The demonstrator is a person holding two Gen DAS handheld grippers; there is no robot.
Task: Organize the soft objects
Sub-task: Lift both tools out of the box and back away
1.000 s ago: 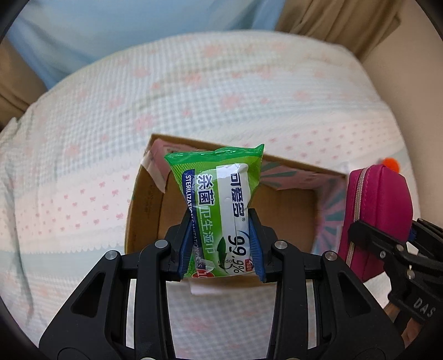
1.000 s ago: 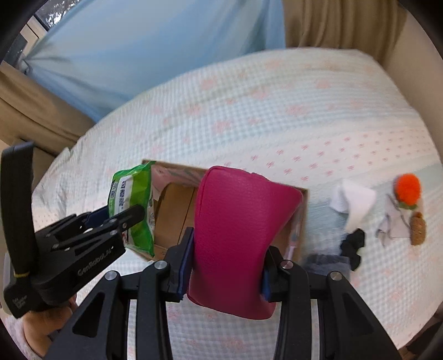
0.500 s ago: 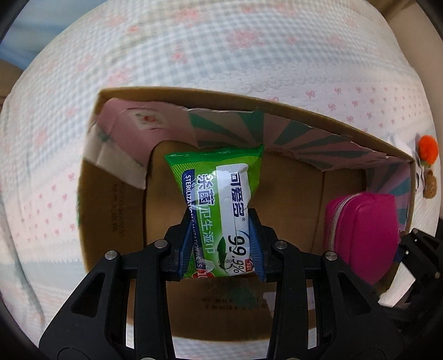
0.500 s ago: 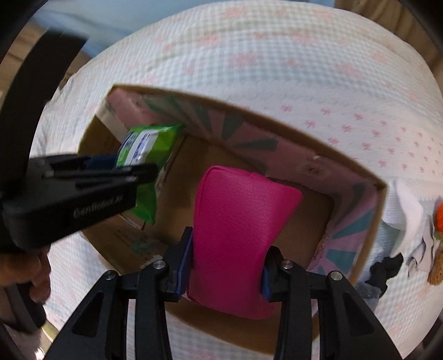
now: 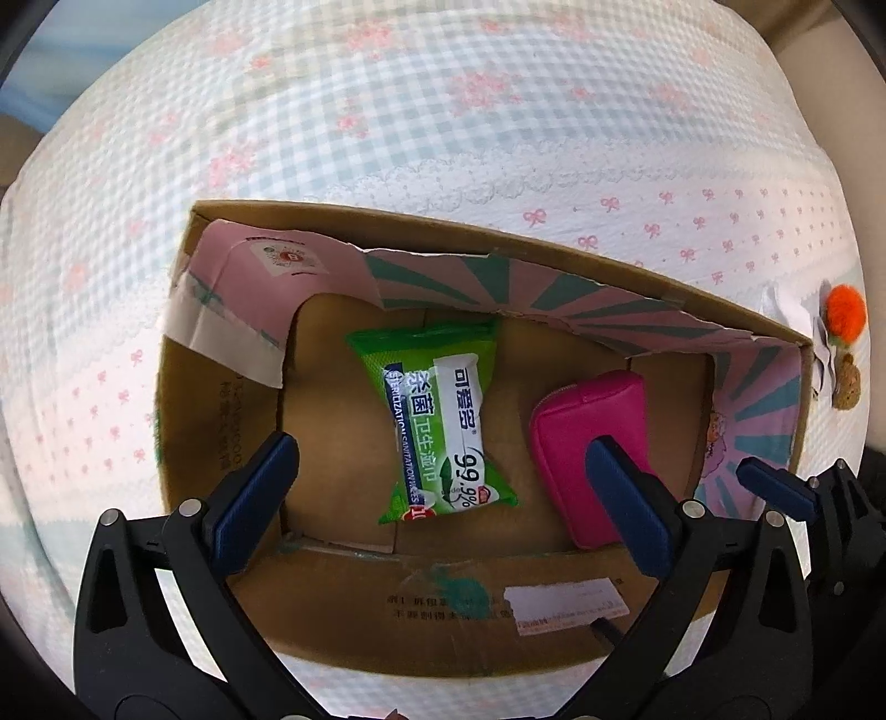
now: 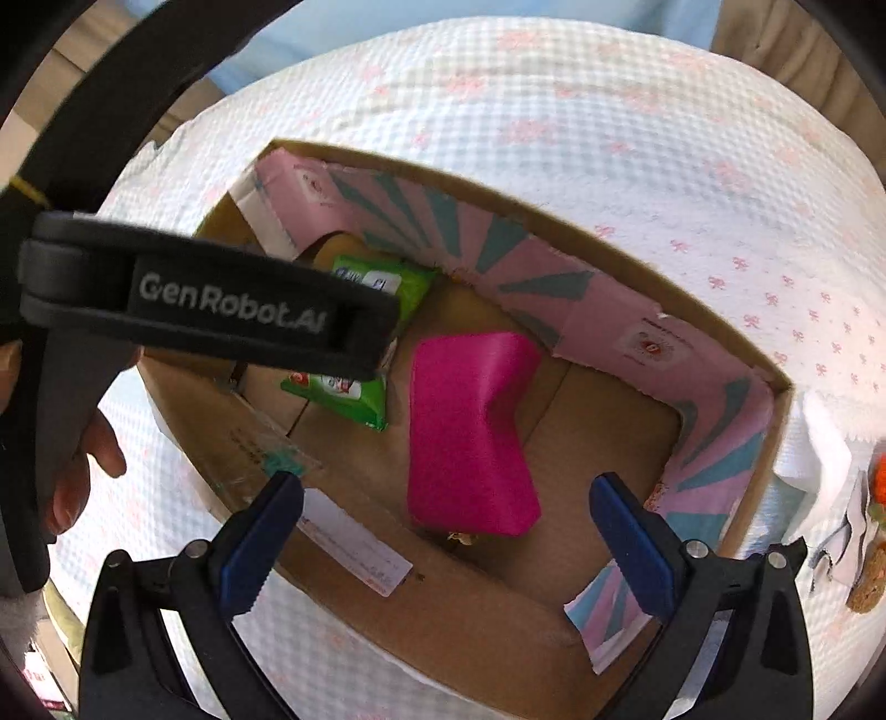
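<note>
Where curtains (image 6: pixel 786 33) hang, checked bedspread (image 5: pixel 443 111) lies.

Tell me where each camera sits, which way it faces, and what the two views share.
Left wrist: rides the left gripper, looking straight down into the cardboard box; its own open blue fingers frame the wipes pack.
Right wrist: rides the right gripper, looking steeply down into the box from the other side; its open fingers and the person's hand show.
Shared: box, wipes pack, pink pouch, bedspread, each other's gripper.
</note>
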